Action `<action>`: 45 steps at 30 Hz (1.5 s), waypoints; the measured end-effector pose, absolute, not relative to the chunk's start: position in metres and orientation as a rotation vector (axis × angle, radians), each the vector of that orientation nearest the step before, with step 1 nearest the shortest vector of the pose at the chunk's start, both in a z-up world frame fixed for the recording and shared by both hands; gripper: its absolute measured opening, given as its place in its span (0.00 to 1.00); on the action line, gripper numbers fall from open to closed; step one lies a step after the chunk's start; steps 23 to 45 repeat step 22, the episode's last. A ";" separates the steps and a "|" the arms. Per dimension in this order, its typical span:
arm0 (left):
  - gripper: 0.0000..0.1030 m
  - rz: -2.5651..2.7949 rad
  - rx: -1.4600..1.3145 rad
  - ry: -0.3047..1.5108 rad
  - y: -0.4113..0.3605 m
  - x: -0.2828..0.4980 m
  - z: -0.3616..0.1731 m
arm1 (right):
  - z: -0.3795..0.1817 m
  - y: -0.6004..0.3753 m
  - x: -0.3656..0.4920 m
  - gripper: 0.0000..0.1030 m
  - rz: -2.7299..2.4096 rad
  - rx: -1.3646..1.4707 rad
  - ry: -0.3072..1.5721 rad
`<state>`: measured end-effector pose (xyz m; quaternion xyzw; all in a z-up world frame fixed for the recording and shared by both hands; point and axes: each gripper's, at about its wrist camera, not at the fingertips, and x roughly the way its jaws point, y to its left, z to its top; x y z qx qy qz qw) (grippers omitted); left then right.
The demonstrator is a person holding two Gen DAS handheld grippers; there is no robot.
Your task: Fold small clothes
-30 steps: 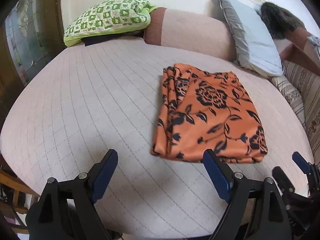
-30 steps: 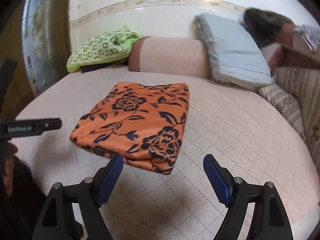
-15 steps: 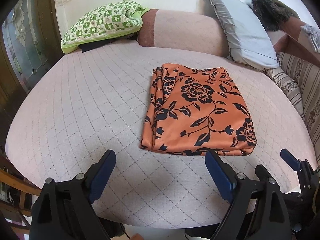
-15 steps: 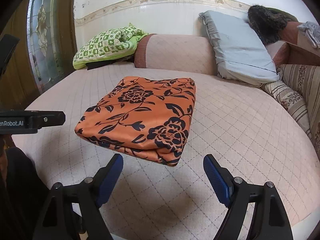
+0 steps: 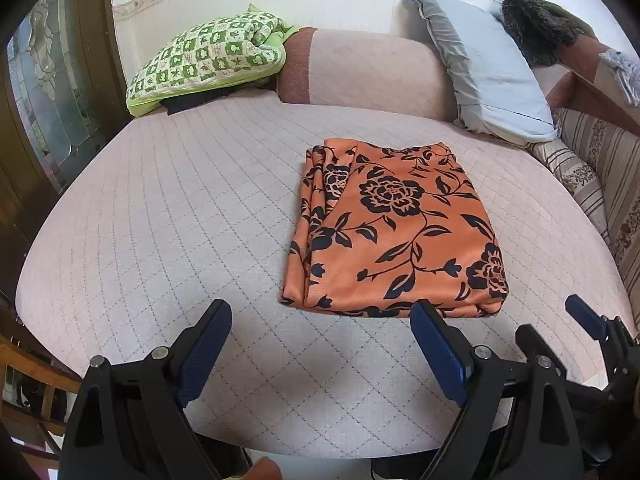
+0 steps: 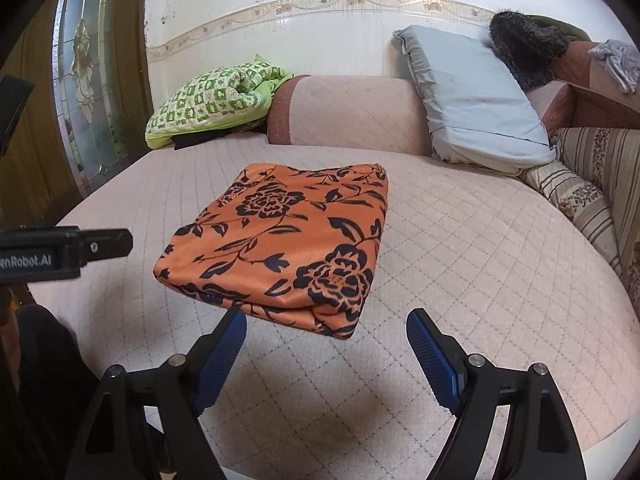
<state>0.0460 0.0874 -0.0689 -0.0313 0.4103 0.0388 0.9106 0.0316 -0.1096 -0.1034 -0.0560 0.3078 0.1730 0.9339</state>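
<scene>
The orange flowered cloth [image 5: 394,236] lies folded into a neat rectangle on the quilted bed [image 5: 160,216], right of centre in the left view and centre-left in the right view, its layered edges stacked along its left side. Both the left gripper [image 5: 320,340] and the right gripper [image 6: 326,344] hang at the bottom of their frames with jaws spread wide and empty, clear of the fabric, likely because the fold looks finished. Pillows [image 5: 486,68] stay pushed to the upper edge, leaving working room.
</scene>
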 end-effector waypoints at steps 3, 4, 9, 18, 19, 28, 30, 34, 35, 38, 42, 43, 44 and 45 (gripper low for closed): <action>0.88 0.076 -0.073 0.834 0.090 0.046 -0.067 | -0.097 -0.109 0.035 0.82 0.362 -0.106 0.651; 0.88 0.078 -0.076 0.830 0.090 0.046 -0.066 | -0.094 -0.108 0.037 0.82 0.360 -0.107 0.668; 0.88 0.063 -0.098 0.836 0.092 0.049 -0.065 | -0.084 -0.103 0.050 0.82 0.352 -0.082 0.762; 0.98 0.010 -0.125 0.841 0.091 0.059 -0.059 | -0.061 -0.089 0.053 0.82 0.327 -0.118 0.758; 0.99 0.000 -0.128 0.838 0.090 0.060 -0.058 | -0.058 -0.088 0.054 0.82 0.324 -0.125 0.753; 1.00 -0.022 -0.126 0.832 0.088 0.065 -0.055 | -0.053 -0.087 0.059 0.82 0.323 -0.123 0.754; 1.00 -0.022 -0.126 0.832 0.088 0.065 -0.055 | -0.053 -0.087 0.059 0.82 0.323 -0.123 0.754; 1.00 -0.022 -0.126 0.832 0.088 0.065 -0.055 | -0.053 -0.087 0.059 0.82 0.323 -0.123 0.754; 1.00 -0.022 -0.126 0.832 0.088 0.065 -0.055 | -0.053 -0.087 0.059 0.82 0.323 -0.123 0.754; 1.00 -0.022 -0.126 0.832 0.088 0.065 -0.055 | -0.053 -0.087 0.059 0.82 0.323 -0.123 0.754; 1.00 -0.022 -0.126 0.832 0.088 0.065 -0.055 | -0.053 -0.087 0.059 0.82 0.323 -0.123 0.754; 1.00 -0.022 -0.126 0.832 0.088 0.065 -0.055 | -0.053 -0.087 0.059 0.82 0.323 -0.123 0.754; 1.00 -0.022 -0.126 0.832 0.088 0.065 -0.055 | -0.053 -0.087 0.059 0.82 0.323 -0.123 0.754; 1.00 -0.022 -0.126 0.832 0.088 0.065 -0.055 | -0.053 -0.087 0.059 0.82 0.323 -0.123 0.754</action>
